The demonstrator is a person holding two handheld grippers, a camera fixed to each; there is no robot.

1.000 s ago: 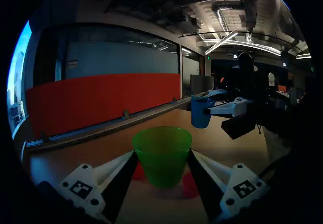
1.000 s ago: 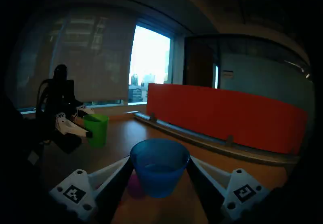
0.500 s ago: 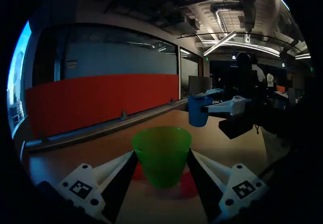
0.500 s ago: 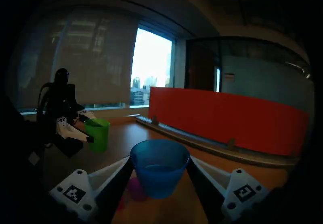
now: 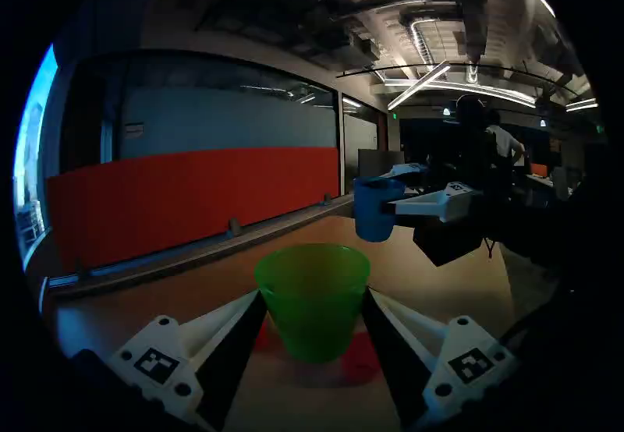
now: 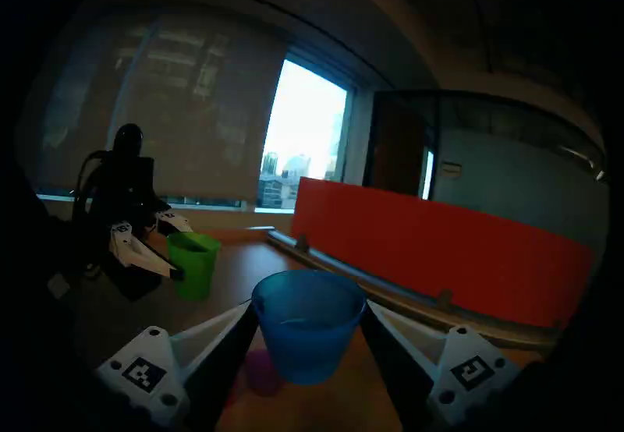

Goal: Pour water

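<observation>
**(a) Left gripper view.** Left gripper [image 5: 312,295] closed on green cup [image 5: 313,323], one finger on each side of the cup wall. Cup upright at centre, over wooden worktop [image 5: 444,276]. Red patches [image 5: 352,355] on worktop at 6 o'clock under cup; what they are cannot be told. Red partition [image 5: 195,190] runs along far edge of worktop, approx. 9–12 o'clock.

**(b) Right gripper view.** Right gripper [image 6: 310,307] clamped on blue cup [image 6: 308,342], both fingers vs. cup wall. Cup upright at centre, w/ liquid line visible partway up inside. Magenta blob [image 6: 261,371] at 7 o'clock, unidentifiable. Bright window [image 6: 308,139] at 12 o'clock.

**(c) Cross-views.** In (a), blue cup sits at 1–2 o'clock, farther off, upright, clear above worktop. In (b), green cup sits at 9 o'clock, low to worktop; contact cannot be told.
</observation>
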